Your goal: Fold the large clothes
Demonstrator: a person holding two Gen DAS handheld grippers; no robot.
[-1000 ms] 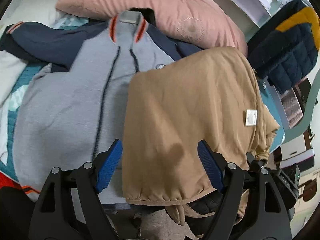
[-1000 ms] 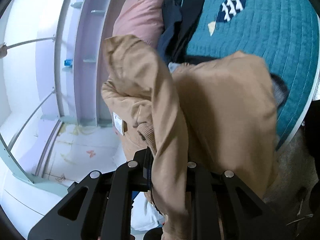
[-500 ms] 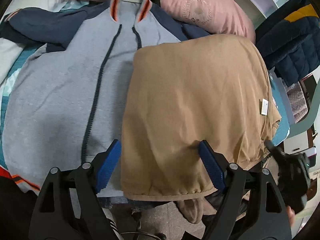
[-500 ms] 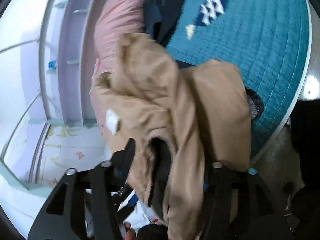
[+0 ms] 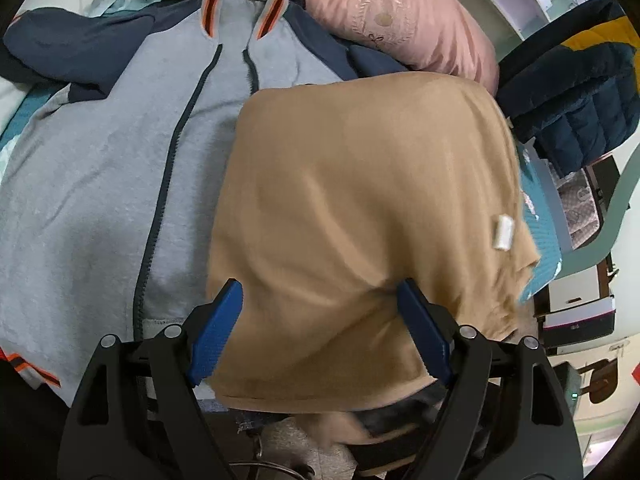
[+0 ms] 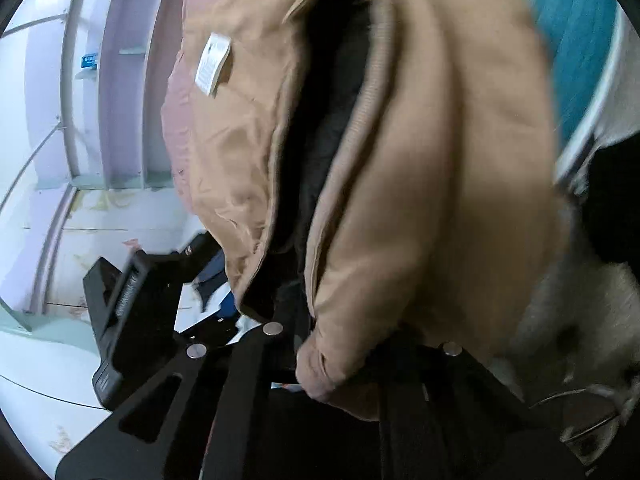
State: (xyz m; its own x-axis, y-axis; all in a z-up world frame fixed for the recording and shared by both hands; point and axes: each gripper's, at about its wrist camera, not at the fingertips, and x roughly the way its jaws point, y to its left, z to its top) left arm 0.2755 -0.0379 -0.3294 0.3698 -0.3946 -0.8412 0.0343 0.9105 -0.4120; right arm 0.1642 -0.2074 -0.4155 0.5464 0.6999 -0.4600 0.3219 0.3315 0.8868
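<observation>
A tan jacket (image 5: 360, 208), folded over, lies on the bed's front right, partly over a grey and navy zip jacket (image 5: 100, 168) spread flat. My left gripper (image 5: 320, 336) is open, its blue pads either side of the tan jacket's near hem, just above it. In the right wrist view the tan jacket (image 6: 420, 160) fills the frame, its dark lining and white label (image 6: 212, 62) showing. My right gripper (image 6: 344, 344) has its jaws spread apart; the cloth drapes over them and hides the fingertips.
A pink pillow (image 5: 392, 12) lies at the bed's far side. A navy and yellow puffer jacket (image 5: 576, 92) hangs at the right. Teal bedspread (image 6: 576, 40) and the bed's edge (image 6: 592, 120) show at right. Shelving (image 6: 120, 80) stands beyond.
My right gripper opened and let go of the tan jacket's edge, then moved in close under the cloth. My left gripper moved forward and lower over the jacket.
</observation>
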